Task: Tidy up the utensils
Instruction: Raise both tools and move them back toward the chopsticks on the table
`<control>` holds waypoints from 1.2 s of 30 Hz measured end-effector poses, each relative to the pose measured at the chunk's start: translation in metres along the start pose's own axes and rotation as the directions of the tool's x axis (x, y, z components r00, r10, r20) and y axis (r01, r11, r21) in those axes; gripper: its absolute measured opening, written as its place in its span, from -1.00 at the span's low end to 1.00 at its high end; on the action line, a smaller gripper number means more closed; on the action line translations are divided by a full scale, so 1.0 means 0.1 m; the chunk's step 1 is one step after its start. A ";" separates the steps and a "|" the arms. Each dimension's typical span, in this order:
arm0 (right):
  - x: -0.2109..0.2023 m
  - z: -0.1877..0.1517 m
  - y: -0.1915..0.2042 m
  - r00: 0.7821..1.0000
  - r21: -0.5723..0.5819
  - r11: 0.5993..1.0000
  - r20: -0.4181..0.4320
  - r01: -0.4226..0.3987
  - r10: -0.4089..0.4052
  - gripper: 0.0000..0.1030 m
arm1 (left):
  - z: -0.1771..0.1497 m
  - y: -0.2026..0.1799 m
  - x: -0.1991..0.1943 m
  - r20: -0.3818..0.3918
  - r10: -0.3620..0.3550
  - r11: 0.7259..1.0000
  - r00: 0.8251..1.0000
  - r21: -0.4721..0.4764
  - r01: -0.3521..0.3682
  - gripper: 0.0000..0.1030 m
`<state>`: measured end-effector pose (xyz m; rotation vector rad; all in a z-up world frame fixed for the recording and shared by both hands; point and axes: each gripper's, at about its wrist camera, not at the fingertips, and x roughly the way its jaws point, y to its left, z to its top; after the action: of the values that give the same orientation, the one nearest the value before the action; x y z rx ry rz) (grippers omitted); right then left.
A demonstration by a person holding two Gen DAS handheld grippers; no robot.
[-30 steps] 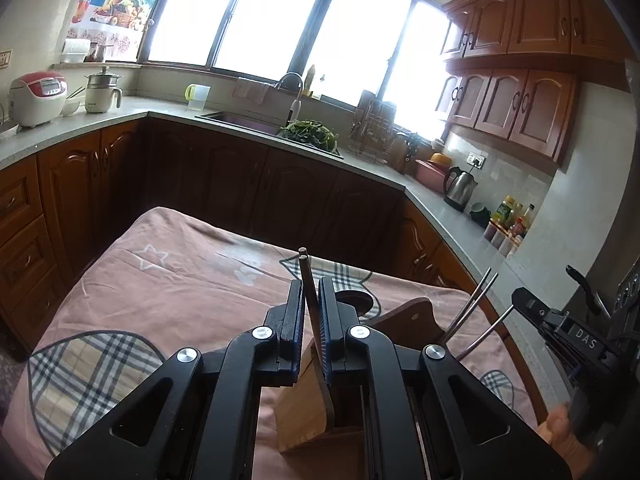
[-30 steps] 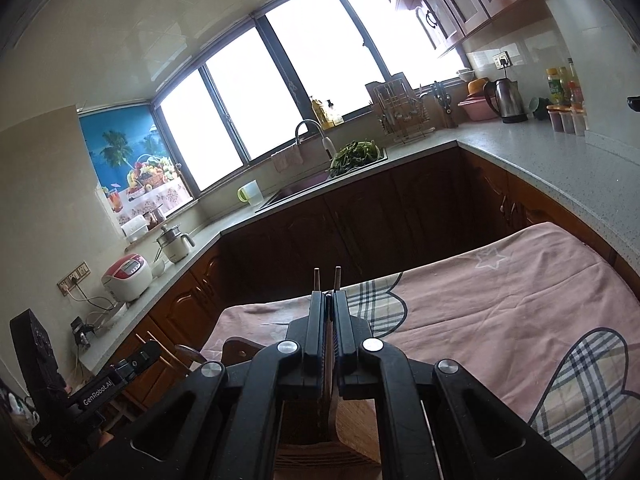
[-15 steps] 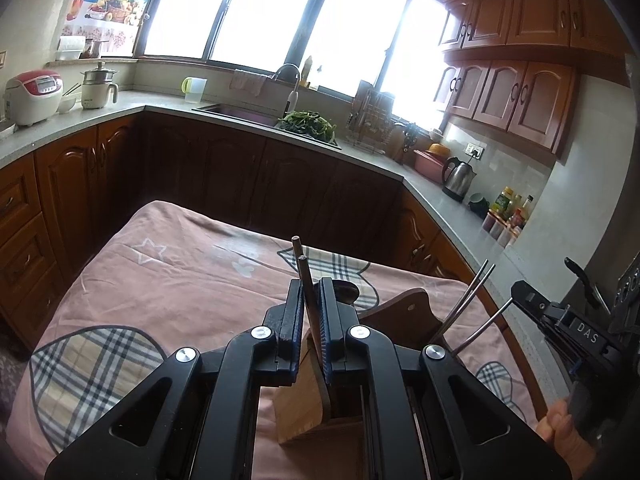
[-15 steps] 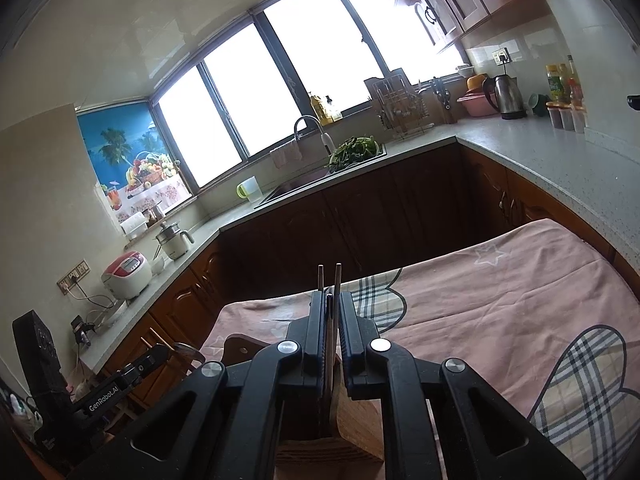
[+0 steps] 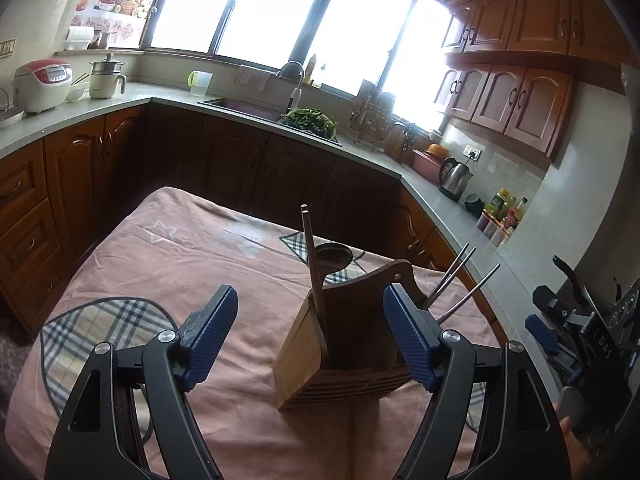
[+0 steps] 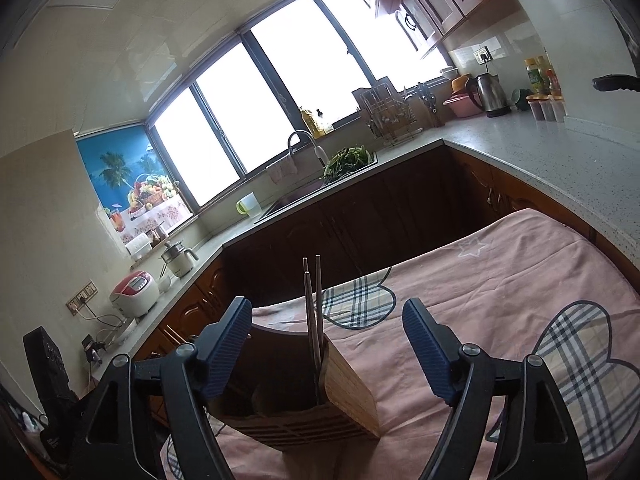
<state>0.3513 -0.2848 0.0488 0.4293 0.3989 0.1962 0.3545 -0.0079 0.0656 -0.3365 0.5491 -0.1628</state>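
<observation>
A wooden utensil holder stands on the pink tablecloth. Dark wooden chopsticks stand upright in its left compartment, and metal chopsticks lean out of its right side. My left gripper is open and empty, its jaws on either side of the holder. In the right wrist view the same holder holds dark chopsticks, and my right gripper is open and empty just above it.
A dark spoon bowl shows behind the holder. Brown cabinets and a grey counter run round the table, with a sink, a kettle and a rice cooker. The other gripper's body is at the right edge.
Both grippers were shut on dark chopsticks; now both are open and the chopsticks stand free in the holder.
</observation>
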 end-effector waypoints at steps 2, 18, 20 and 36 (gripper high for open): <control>-0.09 -0.07 -0.05 1.000 0.009 1.000 0.000 0.008 -0.008 0.70 | -0.06 0.03 -0.04 -0.011 -0.001 1.000 1.000 -0.002 0.001 0.59; -0.72 -0.72 -0.43 0.992 0.068 0.993 -0.097 0.093 -0.086 0.73 | -0.65 0.19 -0.37 -0.124 0.003 1.000 0.992 -0.003 -0.003 0.62; -0.79 -0.80 -0.49 0.989 0.081 0.991 -0.111 0.108 -0.099 0.73 | -0.72 0.20 -0.38 -0.139 0.001 1.000 0.990 -0.004 -0.001 0.62; -0.99 -1.27 -0.79 0.972 0.143 0.974 -0.182 0.176 -0.149 0.73 | -1.16 0.10 -0.29 -0.243 0.008 1.000 0.970 0.031 -0.001 0.62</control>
<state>0.2169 -0.3356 -0.0588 0.5356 0.6182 0.0411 0.2689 -0.0229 -0.0164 -0.2874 0.7888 -0.2093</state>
